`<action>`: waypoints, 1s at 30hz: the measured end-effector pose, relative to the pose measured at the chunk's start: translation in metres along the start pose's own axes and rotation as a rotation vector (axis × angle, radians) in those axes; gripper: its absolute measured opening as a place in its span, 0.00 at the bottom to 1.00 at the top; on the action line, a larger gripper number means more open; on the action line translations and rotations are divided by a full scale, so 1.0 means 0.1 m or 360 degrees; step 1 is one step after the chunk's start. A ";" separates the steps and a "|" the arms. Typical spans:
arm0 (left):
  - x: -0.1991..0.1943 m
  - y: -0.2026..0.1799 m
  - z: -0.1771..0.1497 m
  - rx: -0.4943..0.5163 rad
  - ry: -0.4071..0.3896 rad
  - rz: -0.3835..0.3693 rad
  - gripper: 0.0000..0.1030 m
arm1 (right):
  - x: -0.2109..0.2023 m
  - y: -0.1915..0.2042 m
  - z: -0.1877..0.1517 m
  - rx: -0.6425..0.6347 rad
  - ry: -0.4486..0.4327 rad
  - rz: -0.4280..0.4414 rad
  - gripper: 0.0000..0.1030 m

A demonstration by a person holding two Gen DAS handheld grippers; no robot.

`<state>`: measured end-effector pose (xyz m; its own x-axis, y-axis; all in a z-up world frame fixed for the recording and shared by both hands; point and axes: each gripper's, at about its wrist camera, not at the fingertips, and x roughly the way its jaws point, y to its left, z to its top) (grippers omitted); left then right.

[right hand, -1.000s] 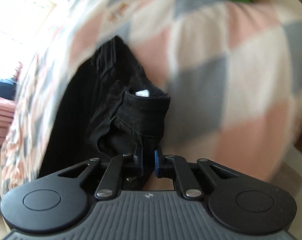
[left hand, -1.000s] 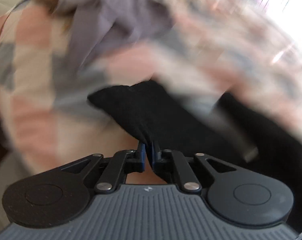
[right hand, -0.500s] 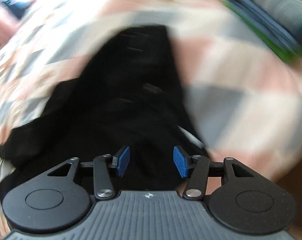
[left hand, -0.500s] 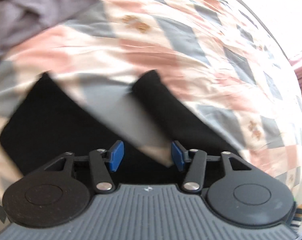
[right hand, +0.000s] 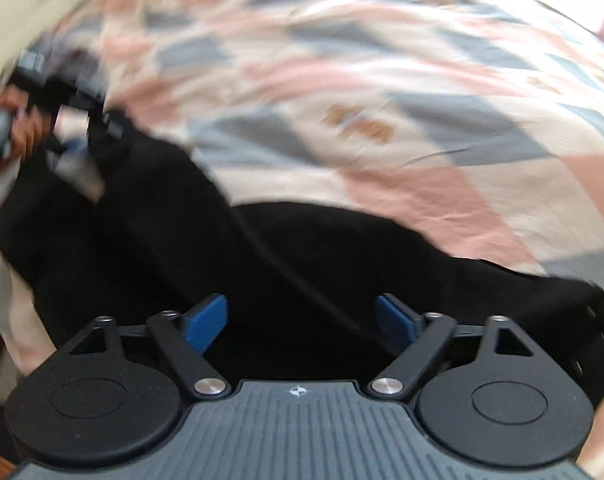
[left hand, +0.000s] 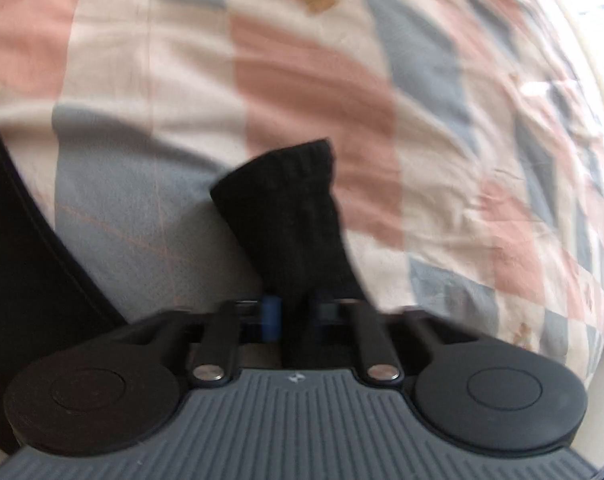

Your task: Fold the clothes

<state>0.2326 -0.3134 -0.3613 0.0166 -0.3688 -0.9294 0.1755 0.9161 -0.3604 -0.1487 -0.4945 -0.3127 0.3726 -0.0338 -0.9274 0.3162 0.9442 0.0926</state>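
Observation:
A black garment [right hand: 286, 264] lies spread on the checked bedspread [right hand: 442, 128]. In the right wrist view my right gripper [right hand: 302, 320] hovers just over its dark cloth, blue pads [right hand: 206, 320] wide apart and holding nothing. In the left wrist view my left gripper [left hand: 296, 314] is shut on a narrow end of the garment [left hand: 290, 208], which runs forward to a ribbed-looking hem. More of the black cloth [left hand: 26, 280] fills the left edge. The right wrist view also shows the left gripper [right hand: 76, 146], blurred, at the garment's far left end, with a hand [right hand: 18, 124] behind it.
The pink, grey and cream bedspread [left hand: 310, 80] covers all the surface around the garment. A pale wall or bed edge [right hand: 6, 32] shows at the far left of the right wrist view. Both views are motion-blurred.
One second ago both grippers were shut on the black garment; half a second ago both stood open. Now the left has shut on the narrow end, and the right stays open, spread wider.

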 end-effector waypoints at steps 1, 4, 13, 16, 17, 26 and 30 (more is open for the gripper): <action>-0.14 -0.01 0.00 0.0011 -0.0060 -0.0037 0.06 | 0.07 0.05 0.00 -0.0087 0.0043 -0.0015 0.34; -0.67 -0.09 0.04 0.0077 -0.0288 -0.0153 0.06 | 0.03 0.06 0.09 -0.0241 0.0000 -0.0070 0.06; -1.13 -0.82 1.03 0.0267 -0.0729 -0.0088 0.44 | -0.14 -0.36 1.76 -0.0421 -0.0355 -0.0358 0.30; -0.79 -0.94 1.27 0.0285 -0.0621 0.0050 0.44 | 0.22 -0.57 2.18 -0.0109 -0.0390 -0.0493 0.73; -0.71 -0.91 1.27 0.0268 -0.0582 0.0051 0.45 | 0.25 -0.63 2.22 0.0016 -0.0415 -0.0463 0.72; 0.06 -0.08 1.02 -0.0146 -0.0267 -0.0046 0.43 | 0.22 -0.73 0.98 0.0746 -0.0183 -0.0038 0.82; 0.21 -0.23 1.24 -0.0204 -0.0312 -0.0109 0.45 | 0.15 -0.71 0.32 0.1031 -0.0047 0.0087 0.82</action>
<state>0.3509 -0.3621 -0.3625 0.2019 -0.4428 -0.8736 0.0566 0.8958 -0.4409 -0.1373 -0.5728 -0.3215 0.4239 -0.0091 -0.9057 0.7547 0.5564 0.3476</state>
